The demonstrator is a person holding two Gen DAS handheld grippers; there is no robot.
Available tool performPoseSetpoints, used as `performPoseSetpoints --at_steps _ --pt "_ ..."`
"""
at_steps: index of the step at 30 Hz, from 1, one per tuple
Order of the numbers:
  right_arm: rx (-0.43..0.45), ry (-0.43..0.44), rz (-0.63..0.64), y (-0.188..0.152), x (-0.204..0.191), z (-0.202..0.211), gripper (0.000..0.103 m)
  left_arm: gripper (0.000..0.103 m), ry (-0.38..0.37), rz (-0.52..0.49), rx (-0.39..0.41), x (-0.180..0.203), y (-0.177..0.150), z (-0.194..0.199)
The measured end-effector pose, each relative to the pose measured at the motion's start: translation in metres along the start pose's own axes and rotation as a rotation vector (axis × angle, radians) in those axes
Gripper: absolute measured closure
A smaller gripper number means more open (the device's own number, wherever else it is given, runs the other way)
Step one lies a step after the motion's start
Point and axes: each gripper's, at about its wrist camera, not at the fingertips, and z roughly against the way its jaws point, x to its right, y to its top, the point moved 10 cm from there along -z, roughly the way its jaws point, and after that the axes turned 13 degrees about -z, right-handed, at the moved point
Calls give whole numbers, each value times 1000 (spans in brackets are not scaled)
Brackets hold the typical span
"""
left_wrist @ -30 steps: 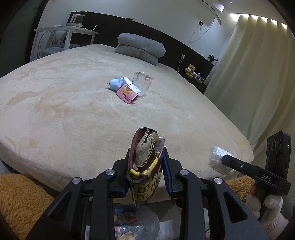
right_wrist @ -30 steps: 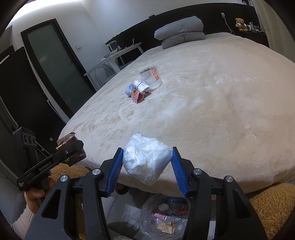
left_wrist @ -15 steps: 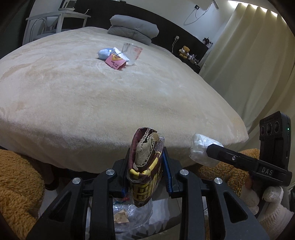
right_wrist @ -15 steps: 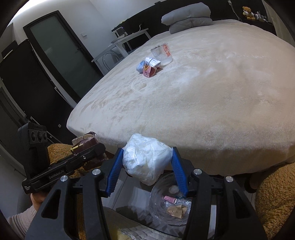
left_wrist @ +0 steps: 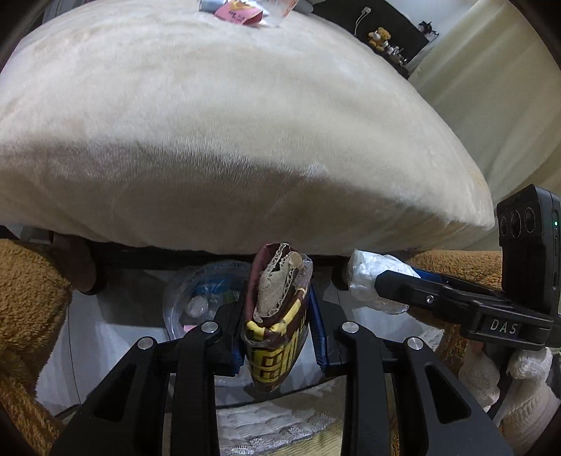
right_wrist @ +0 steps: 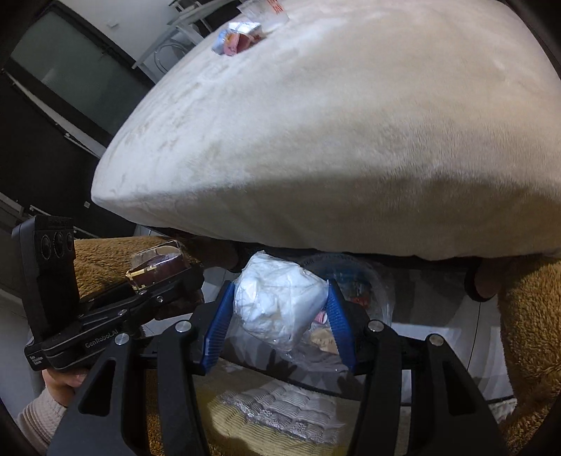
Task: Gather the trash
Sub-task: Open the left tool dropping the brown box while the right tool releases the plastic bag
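Left wrist view: the left gripper [left_wrist: 277, 326] has its jaws clamped on a brown-and-yellow snack wrapper [left_wrist: 277, 315], which stands upright between the blue pads with its torn top open. Below and just beyond it on the floor sits the bin lined with a clear bag [left_wrist: 200, 298], already holding a few scraps. The bin lies a little to the left of the wrapper, near the foot of the bed [left_wrist: 245, 122]. To do the drop well, the wrapper should be brought over the bin's opening and lowered close before the jaws part, since a light wrapper is likely to flutter or cling to a pad. More trash [left_wrist: 242, 10] lies far back on the bed.

Right wrist view: the right gripper [right_wrist: 280, 315] has its jaws clamped on a crumpled white plastic wad [right_wrist: 277, 301], which hangs nearly over the lined bin [right_wrist: 371, 291] visible behind it. The left gripper [right_wrist: 157, 280] is just to the left, so the two loads are close together; releasing one at a time looks wiser than crowding both over the opening. The wad bulges past the pads, so a wide opening of the jaws, perhaps with a slight downward tilt, should free it cleanly. The far trash pile [right_wrist: 238, 35] on the bed is not yet collected.
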Motion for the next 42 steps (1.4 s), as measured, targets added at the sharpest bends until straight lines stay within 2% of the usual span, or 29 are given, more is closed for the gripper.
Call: performPoseSetpoints --at_steps 6,13,20,25,26,28,35,42 --pt "-90 -50 -113 0 21 -28 50 74 -21 62 -135 -8 -18 -34" --pt "-147 -94 -176 -5 34 -46 50 74 -2 52 -251 -6 -35 -63" --pt "-178 -114 -216 -7 45 -54 50 74 7 51 -322 -6 -47 -75" --pt "-164 -93 -249 -3 43 -56 45 73 23 50 -370 -8 -57 -80" --pt "-163 -88 -253 -2 43 -57 45 63 40 48 -381 -9 -59 -81" --pt "-158 -89 -252 -2 42 -56 43 48 40 62 -378 -11 -58 -80" --pt "-151 -85 -255 0 44 -49 42 48 26 70 -353 -11 -52 -75" --pt "-103 -66 -217 1 43 -30 42 48 16 58 -276 -8 -41 -57"
